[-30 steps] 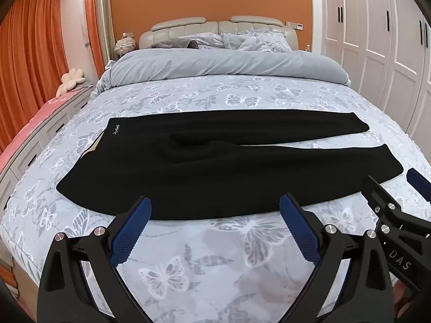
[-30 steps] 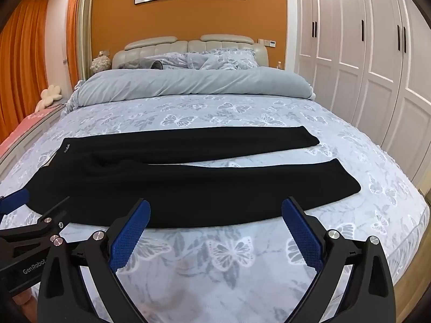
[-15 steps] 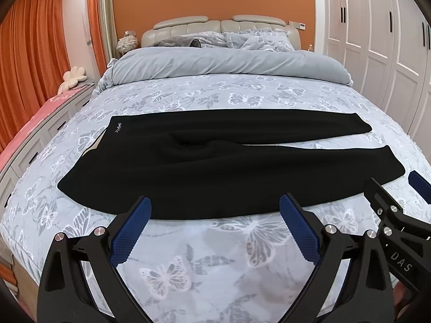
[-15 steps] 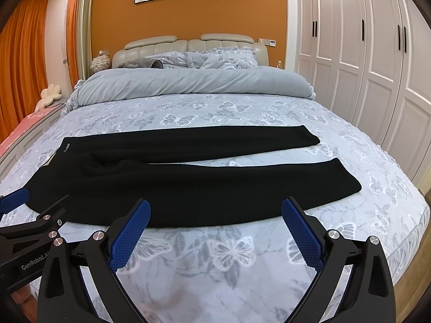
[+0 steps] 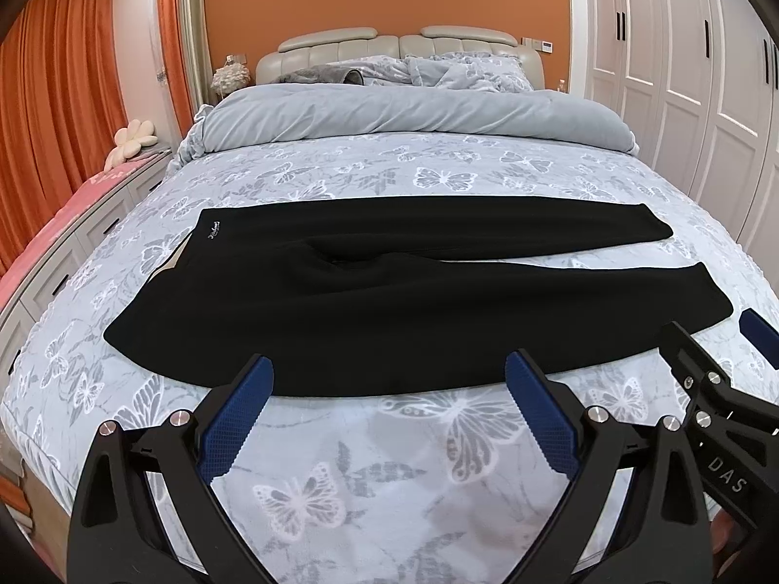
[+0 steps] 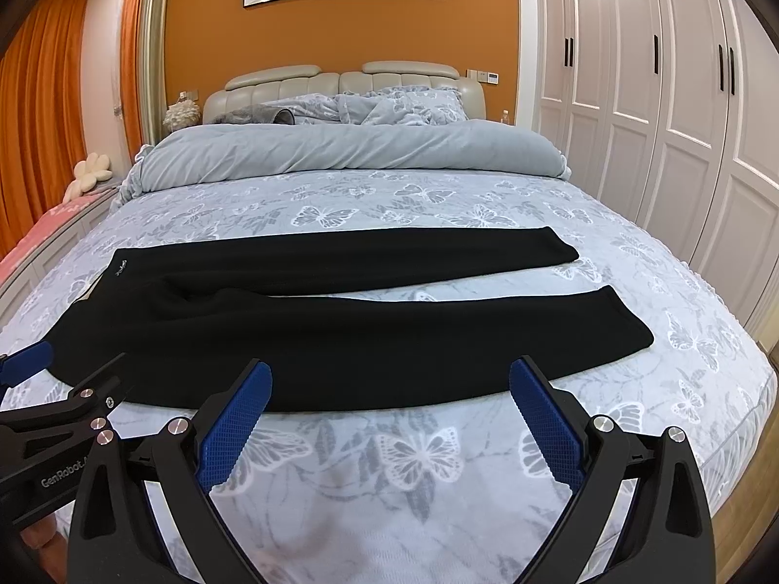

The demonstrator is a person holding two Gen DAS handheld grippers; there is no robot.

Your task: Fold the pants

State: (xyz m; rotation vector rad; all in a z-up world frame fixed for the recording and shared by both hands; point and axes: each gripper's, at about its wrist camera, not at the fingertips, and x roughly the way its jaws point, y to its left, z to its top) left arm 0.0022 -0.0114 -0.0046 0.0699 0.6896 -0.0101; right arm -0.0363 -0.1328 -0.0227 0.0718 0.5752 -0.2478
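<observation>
Black pants (image 5: 380,301) lie flat across the bed, waistband at the left with a small white logo, both legs stretched to the right and slightly apart. They also show in the right wrist view (image 6: 341,321). My left gripper (image 5: 389,389) is open and empty, just in front of the pants' near edge, toward the waist half. My right gripper (image 6: 389,394) is open and empty, just in front of the near leg. The right gripper also shows at the right edge of the left wrist view (image 5: 706,340).
The bed (image 5: 389,477) has a grey butterfly-print cover, with a rolled grey duvet (image 5: 414,117) and pillows at the head. White wardrobes (image 6: 681,97) stand on the right. Orange curtains (image 5: 58,97) and a low cabinet (image 5: 73,243) are on the left.
Both grippers have crept slightly forward toward the pants. The pants have not moved and both grippers stay open.
</observation>
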